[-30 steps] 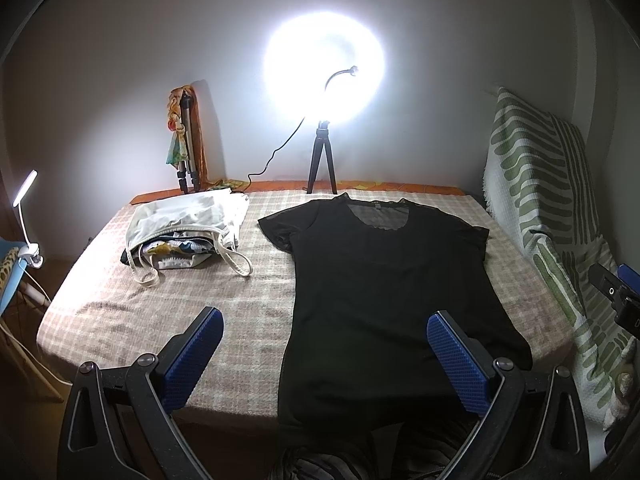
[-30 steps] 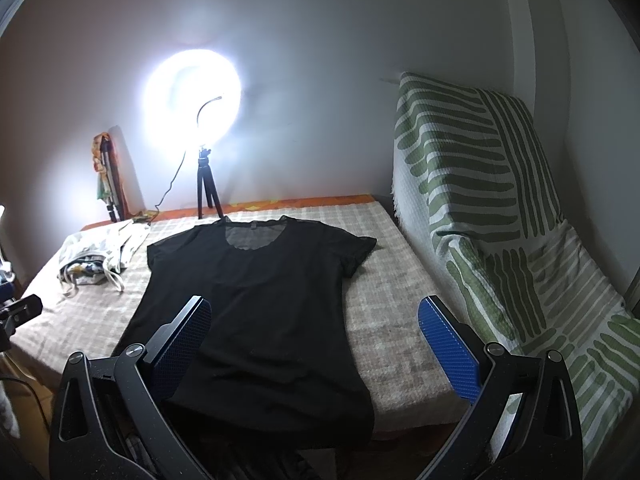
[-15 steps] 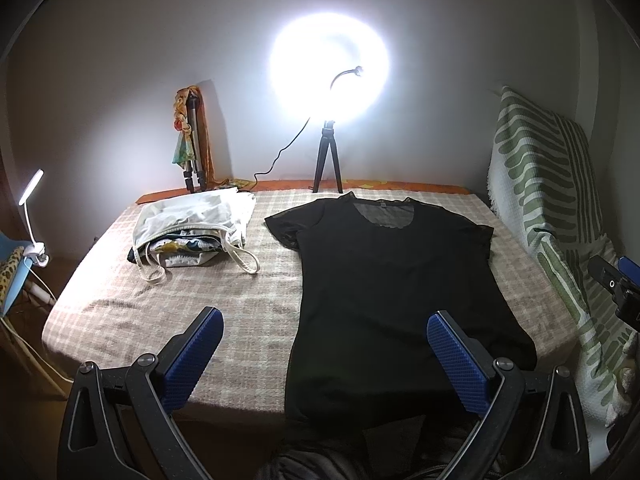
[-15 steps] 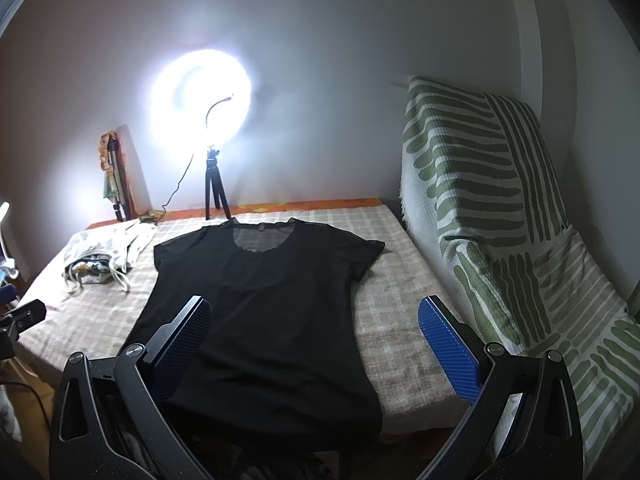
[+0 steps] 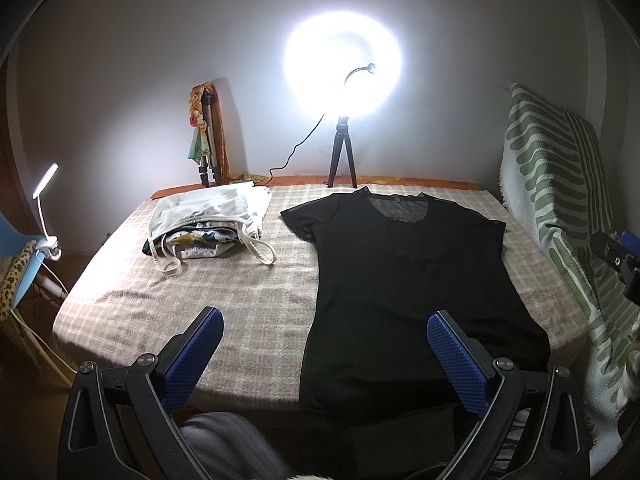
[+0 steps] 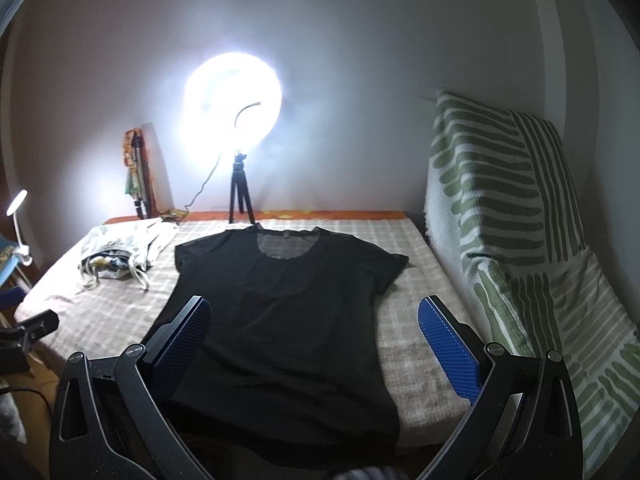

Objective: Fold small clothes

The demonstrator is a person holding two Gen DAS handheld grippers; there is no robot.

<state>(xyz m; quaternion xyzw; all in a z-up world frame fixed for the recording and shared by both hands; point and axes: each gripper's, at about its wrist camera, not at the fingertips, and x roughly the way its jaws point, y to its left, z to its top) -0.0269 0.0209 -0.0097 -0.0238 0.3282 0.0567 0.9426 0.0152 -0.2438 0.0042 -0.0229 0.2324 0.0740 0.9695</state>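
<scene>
A black short-sleeved T-shirt [image 5: 404, 280] [image 6: 280, 320] lies flat and face up on the checked bed cover [image 5: 224, 296] [image 6: 404, 292], collar toward the wall, hem hanging over the near edge. My left gripper [image 5: 324, 332] hovers open above the near edge, its right finger over the shirt's lower right part. My right gripper [image 6: 314, 320] is open too, held over the shirt's lower half without touching it. Nothing is between either pair of blue pads.
A stack of folded light clothes [image 5: 208, 220] [image 6: 120, 248] with loose straps sits at the back left of the bed. A ring light on a tripod [image 5: 342, 152] [image 6: 239, 188] stands at the wall. A green-striped blanket [image 5: 560, 184] [image 6: 508, 216] covers furniture on the right.
Both grippers have drawn back and risen slightly, so the bed and shirt sit lower and farther in view. The shirt and the clothes stack have not moved; both grippers stay open.
</scene>
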